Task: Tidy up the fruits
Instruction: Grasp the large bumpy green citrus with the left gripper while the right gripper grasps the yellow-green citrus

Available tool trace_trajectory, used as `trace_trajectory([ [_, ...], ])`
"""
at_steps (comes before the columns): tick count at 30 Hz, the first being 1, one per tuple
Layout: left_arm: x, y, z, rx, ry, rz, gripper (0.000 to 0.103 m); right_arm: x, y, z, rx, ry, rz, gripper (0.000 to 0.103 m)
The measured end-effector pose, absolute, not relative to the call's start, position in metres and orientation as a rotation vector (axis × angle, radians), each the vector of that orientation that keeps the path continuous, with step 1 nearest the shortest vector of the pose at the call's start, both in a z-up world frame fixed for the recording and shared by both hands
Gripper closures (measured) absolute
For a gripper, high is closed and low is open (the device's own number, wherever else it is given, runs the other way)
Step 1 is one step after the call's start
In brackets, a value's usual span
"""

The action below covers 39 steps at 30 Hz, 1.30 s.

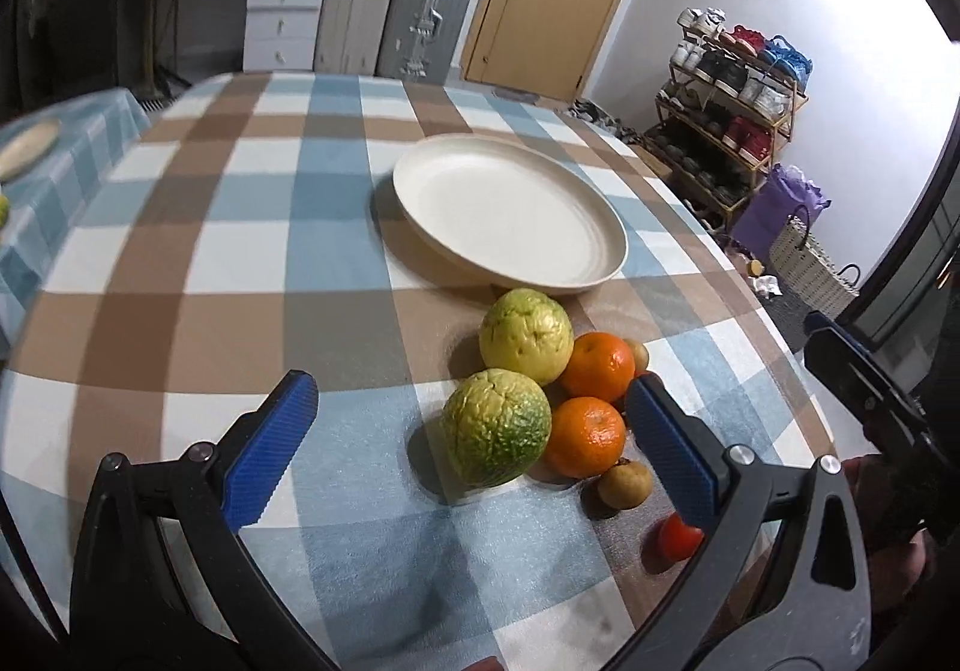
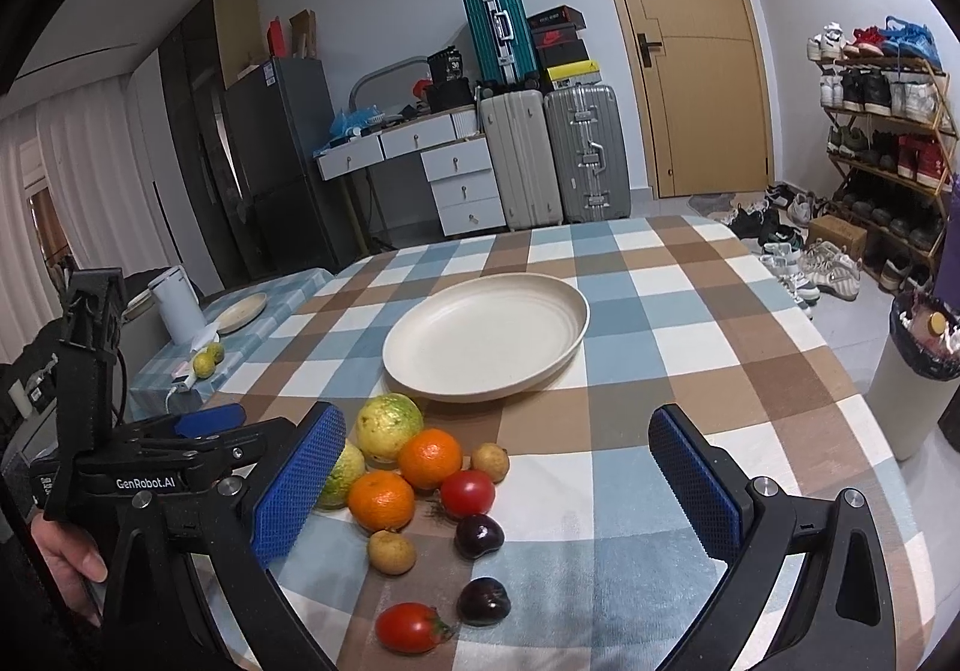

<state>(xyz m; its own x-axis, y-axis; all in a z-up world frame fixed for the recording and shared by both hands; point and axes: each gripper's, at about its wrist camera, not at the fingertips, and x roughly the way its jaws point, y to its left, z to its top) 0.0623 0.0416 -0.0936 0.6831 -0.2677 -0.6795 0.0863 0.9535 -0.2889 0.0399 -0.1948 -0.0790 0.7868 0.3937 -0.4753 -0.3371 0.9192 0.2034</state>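
A cream plate (image 1: 510, 209) (image 2: 486, 335) lies empty on the checked tablecloth. In front of it is a pile of fruit: two yellow-green citrus (image 1: 497, 428) (image 2: 389, 426), two oranges (image 1: 585, 436) (image 2: 429, 458), small brown fruits (image 2: 391, 551), two tomatoes (image 2: 468, 493) and two dark plums (image 2: 478, 536). My left gripper (image 1: 474, 455) is open, its jaws either side of the nearer green citrus and orange, a little above. My right gripper (image 2: 498, 491) is open and empty over the pile; the left tool (image 2: 180, 467) shows at its left.
The table's right edge (image 1: 798, 371) is close to the fruit. A second table at the left holds a white kettle (image 2: 175, 311), a small plate (image 2: 240, 311) and green fruit (image 2: 207, 362). A bin (image 2: 912, 371), shoe rack (image 2: 882, 131) and suitcases (image 2: 558, 155) stand beyond.
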Motion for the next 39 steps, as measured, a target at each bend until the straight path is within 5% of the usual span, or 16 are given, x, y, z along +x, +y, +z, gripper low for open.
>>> trace_trajectory([
  [9, 0.090, 0.051, -0.124, -0.346, 0.874, -0.281, 0.001, 0.060, -0.193, -0.096, 0.121, 0.572, 0.394, 0.000],
  [12, 0.096, 0.055, -0.129, -0.381, 0.884, -0.316, 0.009, 0.064, -0.192, -0.101, 0.120, 0.580, 0.395, 0.000],
  [20, 0.113, 0.057, -0.146, -0.464, 0.940, -0.418, 0.058, 0.069, -0.191, -0.106, 0.124, 0.596, 0.398, 0.000],
  [39, 0.097, 0.087, -0.120, -0.450, 0.810, -0.403, 0.058, 0.083, -0.167, -0.098, 0.082, 0.651, 0.497, 0.000],
])
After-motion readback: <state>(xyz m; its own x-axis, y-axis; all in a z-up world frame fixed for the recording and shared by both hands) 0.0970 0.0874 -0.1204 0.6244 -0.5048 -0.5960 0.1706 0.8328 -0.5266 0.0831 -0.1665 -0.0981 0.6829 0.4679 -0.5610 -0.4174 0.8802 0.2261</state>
